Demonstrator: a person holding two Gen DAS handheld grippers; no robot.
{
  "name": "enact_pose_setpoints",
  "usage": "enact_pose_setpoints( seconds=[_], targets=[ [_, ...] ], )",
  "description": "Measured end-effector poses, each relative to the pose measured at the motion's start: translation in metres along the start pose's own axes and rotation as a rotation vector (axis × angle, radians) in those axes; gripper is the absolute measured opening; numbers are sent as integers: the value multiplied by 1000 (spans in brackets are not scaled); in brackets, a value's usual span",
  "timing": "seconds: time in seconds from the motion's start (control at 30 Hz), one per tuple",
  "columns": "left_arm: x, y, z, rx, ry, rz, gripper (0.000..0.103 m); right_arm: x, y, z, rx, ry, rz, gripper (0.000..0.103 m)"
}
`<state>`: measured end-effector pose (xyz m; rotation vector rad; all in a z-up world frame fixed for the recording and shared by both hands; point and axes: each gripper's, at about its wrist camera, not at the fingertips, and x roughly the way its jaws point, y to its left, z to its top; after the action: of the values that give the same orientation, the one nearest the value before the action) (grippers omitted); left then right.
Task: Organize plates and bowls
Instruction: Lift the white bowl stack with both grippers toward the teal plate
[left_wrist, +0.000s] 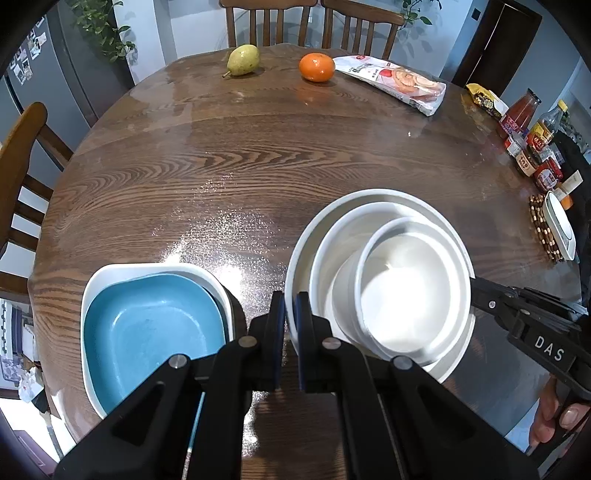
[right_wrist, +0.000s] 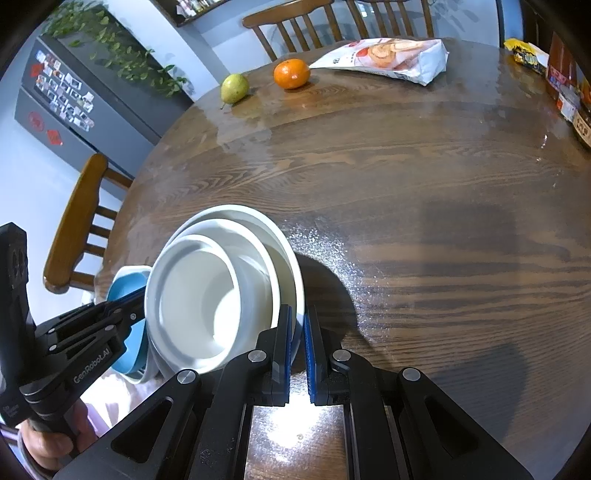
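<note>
A stack of white bowls sits nested in a large white bowl (left_wrist: 321, 221) (right_wrist: 284, 251), held a little above the brown table. My left gripper (left_wrist: 290, 314) is shut on the large bowl's left rim. My right gripper (right_wrist: 298, 328) is shut on its right rim, and it also shows in the left wrist view (left_wrist: 476, 291). The smallest white bowl (left_wrist: 406, 291) (right_wrist: 199, 295) lies on top of the stack. A blue square dish (left_wrist: 151, 325) (right_wrist: 127, 288) rests inside a white square dish (left_wrist: 88, 295) at the left.
A pear (left_wrist: 242, 59), an orange (left_wrist: 317, 66) and a snack bag (left_wrist: 395, 81) lie at the table's far side. Sauce bottles and jars (left_wrist: 532, 144) and a white dish on a beaded mat (left_wrist: 561, 229) stand at the right edge. Wooden chairs (left_wrist: 22, 166) surround the table.
</note>
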<state>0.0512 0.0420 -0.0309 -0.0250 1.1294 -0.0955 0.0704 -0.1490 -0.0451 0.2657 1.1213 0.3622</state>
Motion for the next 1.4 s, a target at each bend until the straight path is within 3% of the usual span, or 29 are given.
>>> enact_pose_setpoints(
  seconds=[1.4],
  targets=[
    [-30, 15, -3, -14, -80, 34, 0, -18, 26, 1, -36, -34, 31, 10]
  ],
)
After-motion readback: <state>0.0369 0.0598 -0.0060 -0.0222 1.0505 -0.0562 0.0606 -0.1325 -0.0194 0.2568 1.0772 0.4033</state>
